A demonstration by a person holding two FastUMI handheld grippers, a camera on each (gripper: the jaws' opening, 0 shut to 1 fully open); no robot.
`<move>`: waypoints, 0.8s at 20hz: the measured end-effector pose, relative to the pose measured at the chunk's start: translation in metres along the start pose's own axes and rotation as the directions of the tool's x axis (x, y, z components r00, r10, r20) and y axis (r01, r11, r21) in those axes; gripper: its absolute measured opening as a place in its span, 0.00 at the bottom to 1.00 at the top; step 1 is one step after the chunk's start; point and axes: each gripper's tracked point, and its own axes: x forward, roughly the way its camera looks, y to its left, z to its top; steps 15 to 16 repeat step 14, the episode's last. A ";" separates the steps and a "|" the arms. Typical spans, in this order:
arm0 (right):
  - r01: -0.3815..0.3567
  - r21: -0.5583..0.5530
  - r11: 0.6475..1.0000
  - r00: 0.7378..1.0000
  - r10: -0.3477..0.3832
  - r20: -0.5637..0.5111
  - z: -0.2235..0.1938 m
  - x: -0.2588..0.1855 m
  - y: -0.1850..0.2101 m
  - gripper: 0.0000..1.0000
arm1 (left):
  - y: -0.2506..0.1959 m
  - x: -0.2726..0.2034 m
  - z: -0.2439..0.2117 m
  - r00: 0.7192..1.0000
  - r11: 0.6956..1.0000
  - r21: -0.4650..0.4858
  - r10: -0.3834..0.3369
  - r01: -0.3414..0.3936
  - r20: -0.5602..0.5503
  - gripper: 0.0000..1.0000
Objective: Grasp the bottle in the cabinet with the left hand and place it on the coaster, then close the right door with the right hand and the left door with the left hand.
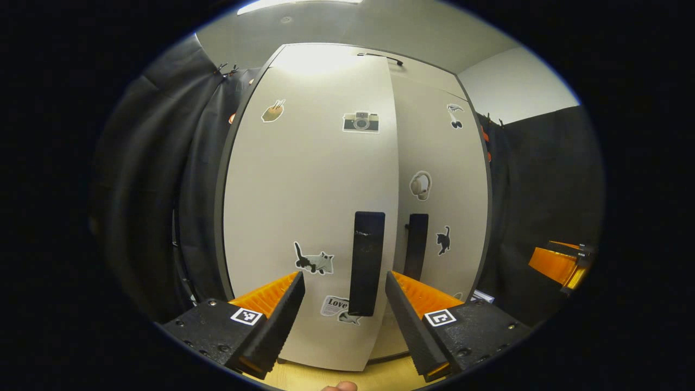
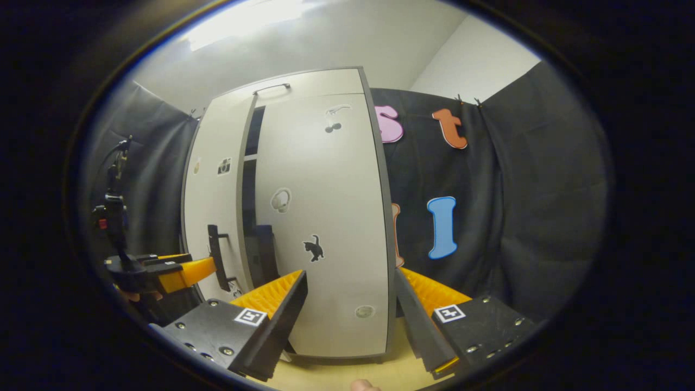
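Observation:
The white cabinet's left door [image 1: 304, 206] fills the middle of the left gripper view and stands slightly ajar, its edge overlapping the right door [image 1: 442, 206]. My left gripper [image 1: 343, 293] is open just in front of the left door's black handle [image 1: 367, 263], holding nothing. In the right gripper view the right door [image 2: 326, 217] lies flush with the cabinet, and a dark gap separates it from the ajar left door [image 2: 217, 206]. My right gripper [image 2: 350, 288] is open and holds nothing, a little way back from the right door. The left gripper [image 2: 163, 274] shows near the left door's handle [image 2: 217, 258].
A light wooden tabletop [image 1: 336, 377] runs under the cabinet. Black cloth walls [image 2: 516, 190] hang close on both sides. The right door's black handle [image 1: 417, 244] sits beside the left one. The right gripper [image 1: 559, 263] shows off to the cabinet's right.

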 end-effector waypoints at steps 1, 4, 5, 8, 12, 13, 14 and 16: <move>-0.001 0.000 1.000 1.000 0.001 0.002 0.000 -0.002 -0.001 0.96 | 0.000 -0.001 0.000 1.000 1.000 0.005 -0.001 0.001 0.002 0.93; -0.003 -0.001 1.000 1.000 0.003 0.006 0.003 -0.004 -0.001 0.96 | -0.002 -0.006 0.002 1.000 1.000 0.010 -0.005 0.005 0.004 0.93; -0.004 0.000 1.000 1.000 0.004 0.007 0.004 -0.005 -0.002 0.96 | -0.003 -0.009 0.003 1.000 1.000 0.010 -0.004 0.004 0.005 0.93; -0.004 0.001 1.000 1.000 0.004 0.015 0.010 -0.009 -0.003 0.96 | -0.004 -0.017 0.007 1.000 1.000 0.009 0.005 -0.005 -0.003 0.93; -0.001 0.021 1.000 0.998 0.000 0.070 0.045 -0.014 -0.008 0.96 | -0.007 -0.039 0.042 1.000 1.000 -0.002 0.024 -0.024 0.010 0.93; -0.007 0.029 1.000 0.996 0.005 0.084 0.056 -0.015 -0.008 0.96 | -0.010 -0.045 0.055 0.999 1.000 -0.007 0.028 -0.027 0.021 0.93; -0.012 0.039 0.999 0.996 0.008 0.092 0.064 -0.017 -0.009 0.96 | -0.014 -0.052 0.068 0.999 1.000 -0.006 0.026 -0.026 0.032 0.92; -0.012 0.039 0.999 0.996 0.008 0.092 0.064 -0.017 -0.009 0.96 | -0.014 -0.052 0.068 0.999 1.000 -0.006 0.026 -0.026 0.032 0.92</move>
